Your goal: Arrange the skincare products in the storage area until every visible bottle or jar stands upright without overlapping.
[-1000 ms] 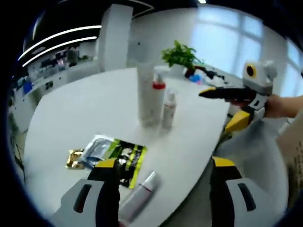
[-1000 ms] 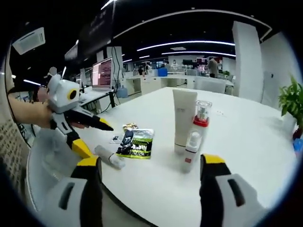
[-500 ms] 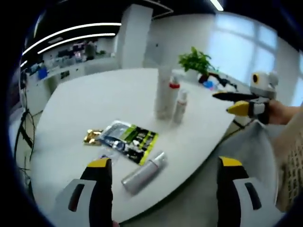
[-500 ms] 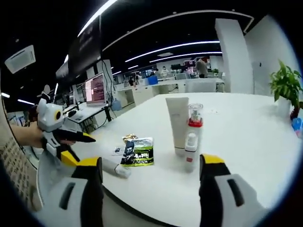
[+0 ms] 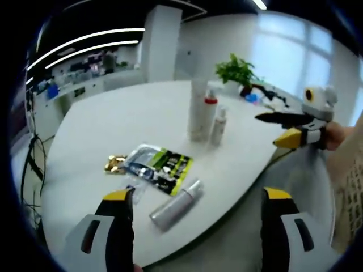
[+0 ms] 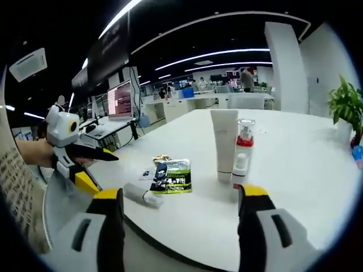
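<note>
Left gripper view: the silver bottle (image 5: 176, 205) lies flat near the white table (image 5: 113, 124) edge, just beside the sachets (image 5: 156, 166); three upright containers (image 5: 204, 116) stand beyond. Left gripper (image 5: 193, 218) and right gripper (image 6: 176, 212) both hold jaws spread, gripping nothing.

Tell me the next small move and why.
Probably bring the left gripper down onto the silver bottle, which lies on its side near the table edge. The white tube and two pump bottles already stand upright, and both grippers are open and empty.
</note>
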### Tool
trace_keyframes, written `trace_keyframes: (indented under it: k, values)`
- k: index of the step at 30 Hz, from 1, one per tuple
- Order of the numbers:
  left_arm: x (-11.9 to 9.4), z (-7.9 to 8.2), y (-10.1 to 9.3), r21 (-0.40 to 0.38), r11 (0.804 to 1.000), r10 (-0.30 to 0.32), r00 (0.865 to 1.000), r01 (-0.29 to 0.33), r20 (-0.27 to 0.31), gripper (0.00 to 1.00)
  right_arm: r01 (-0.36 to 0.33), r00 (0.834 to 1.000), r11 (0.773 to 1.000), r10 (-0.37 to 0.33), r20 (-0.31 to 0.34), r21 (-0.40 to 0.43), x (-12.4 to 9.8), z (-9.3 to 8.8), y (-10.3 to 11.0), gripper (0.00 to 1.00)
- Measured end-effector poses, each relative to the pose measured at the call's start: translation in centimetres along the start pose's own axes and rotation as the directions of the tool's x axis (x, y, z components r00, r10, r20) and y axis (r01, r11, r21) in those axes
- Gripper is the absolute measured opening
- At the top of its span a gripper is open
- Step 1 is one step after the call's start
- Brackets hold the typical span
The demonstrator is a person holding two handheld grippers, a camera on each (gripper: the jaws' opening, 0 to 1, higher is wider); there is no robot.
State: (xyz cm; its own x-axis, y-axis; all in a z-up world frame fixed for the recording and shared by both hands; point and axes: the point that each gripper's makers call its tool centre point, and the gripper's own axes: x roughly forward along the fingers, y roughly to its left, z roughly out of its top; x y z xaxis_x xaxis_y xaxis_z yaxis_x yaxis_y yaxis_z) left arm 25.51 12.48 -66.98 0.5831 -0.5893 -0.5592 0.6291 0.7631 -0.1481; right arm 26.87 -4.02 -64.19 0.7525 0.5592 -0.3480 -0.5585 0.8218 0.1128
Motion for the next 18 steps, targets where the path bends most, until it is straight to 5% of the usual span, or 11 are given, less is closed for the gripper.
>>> trace_keyframes:
  k: [8, 12, 18]
  values:
    - [0.5, -0.5, 0.1, 0.009, 1.000, -0.008, 0.999, 0.008, -0.037, 0.91, -0.007, 1.000, 1.000, 0.007, -0.006, -0.004, 0.0, -0.1, 0.0, 0.82]
    - [1.1, -1.3, 0.9, 0.068, 0.997, -0.020, 0.993, 0.028, -0.113, 0.89, -0.004, 1.000, 1.000, 0.004, 0.000, -0.005, 0.0, -0.2, -0.3, 0.81]
    - [2.8, -3.3, 2.3, 0.184, 0.979, -0.035, 0.962, 0.087, -0.270, 0.80, -0.005, 1.000, 1.000, 0.005, 0.003, -0.013, 0.0, -0.3, -0.4, 0.81]
